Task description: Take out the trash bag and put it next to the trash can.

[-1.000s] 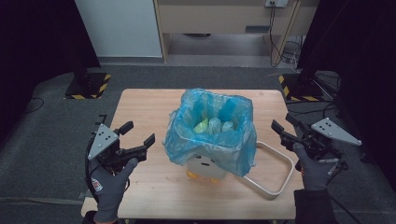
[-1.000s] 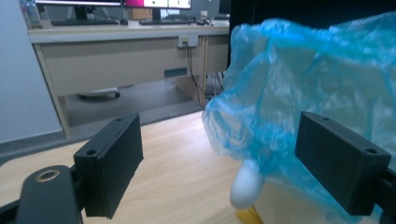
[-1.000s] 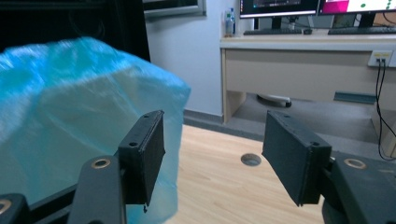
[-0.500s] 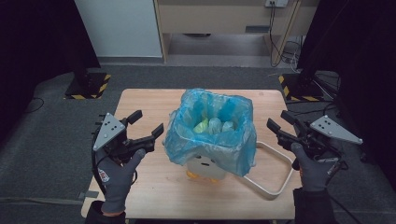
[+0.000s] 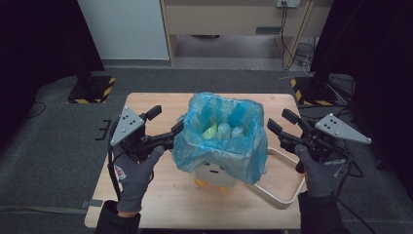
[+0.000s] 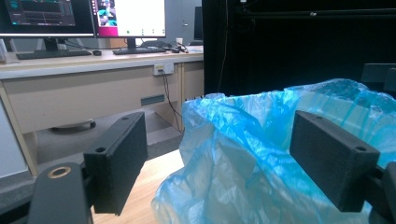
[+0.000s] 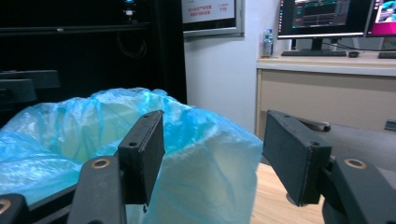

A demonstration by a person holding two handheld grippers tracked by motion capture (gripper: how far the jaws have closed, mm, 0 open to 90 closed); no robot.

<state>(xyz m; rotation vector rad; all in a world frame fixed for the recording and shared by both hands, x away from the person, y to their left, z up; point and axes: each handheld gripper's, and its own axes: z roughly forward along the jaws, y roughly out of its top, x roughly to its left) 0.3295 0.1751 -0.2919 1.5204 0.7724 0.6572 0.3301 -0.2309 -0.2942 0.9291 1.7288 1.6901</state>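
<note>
A small white bin [image 5: 216, 170] stands near the middle of the wooden table [image 5: 160, 200], lined with a blue plastic bag [image 5: 221, 141] whose rim is folded out and down over the bin's walls. Inside the bag lie pale items, one yellow-green and the others clear or whitish; what they are cannot be told. The left gripper [image 5: 165, 127] is held at the bag's left side, its jaws spread wide and gripping nothing; in the high view the nearer jaw tip sits at the bag's left edge, though contact cannot be confirmed. In the left gripper view the left gripper [image 6: 219, 158] shows the crumpled bag [image 6: 261, 154] bulging into the gap between the two black pads, with the right-hand pad overlapping the plastic. The right gripper [image 5: 280, 124] is held at the bag's right side, jaws likewise wide apart and empty. In the right gripper view the right gripper [image 7: 210, 154] faces the bag [image 7: 93, 135], whose right shoulder occupies the space between the pads; the left-hand pad lies over the plastic. A white, rounded frame [image 5: 287, 190] lies flat on the table to the right of the bin, near the gloved right hand [image 5: 319, 170]. The gloved left hand [image 5: 136, 173] holds its gripper over the table's left portion.
</note>
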